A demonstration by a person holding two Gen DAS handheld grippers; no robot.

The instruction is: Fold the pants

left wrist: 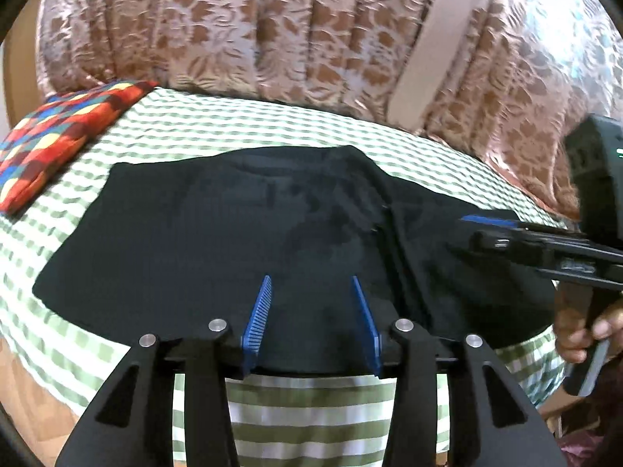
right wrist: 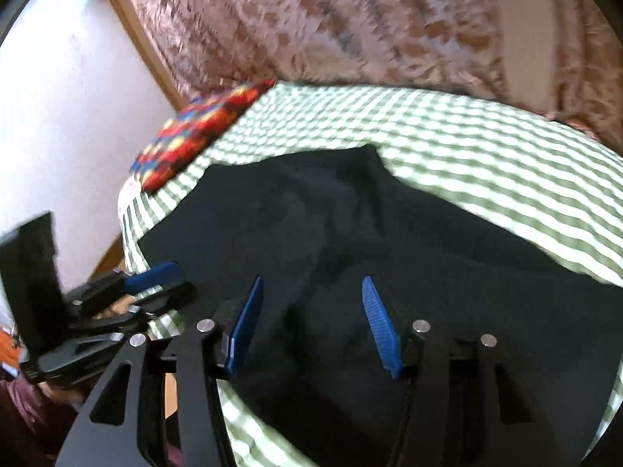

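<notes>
Jaws of the left gripper stand partly apart, and nothing is pressed between the blue pads; they hover over the near edge of the black pants. No earlier picture is given, so only this stance can be told. The right gripper also has its jaws apart, a little wider, with only dark cloth below them and nothing held.

Both grippers point forward and downward at the bed. The pants lie spread flat on the green-and-white checked bed sheet, roughly in the middle of it, with a raised fold or seam running along them toward the right side.

From the left wrist view, the right gripper enters from the right edge, seen from the side, low above the right part of the pants, and the person's hand grips its handle. From the right wrist view, the left gripper is seen at the lower left, near the left edge of the sheet, and a white wall with a wooden frame shows there, which the other view hides. This view is blurred.

A colourful patterned pillow lies on the far left corner of the bed, well apart from the pants. Behind the bed hangs a brown floral curtain.
</notes>
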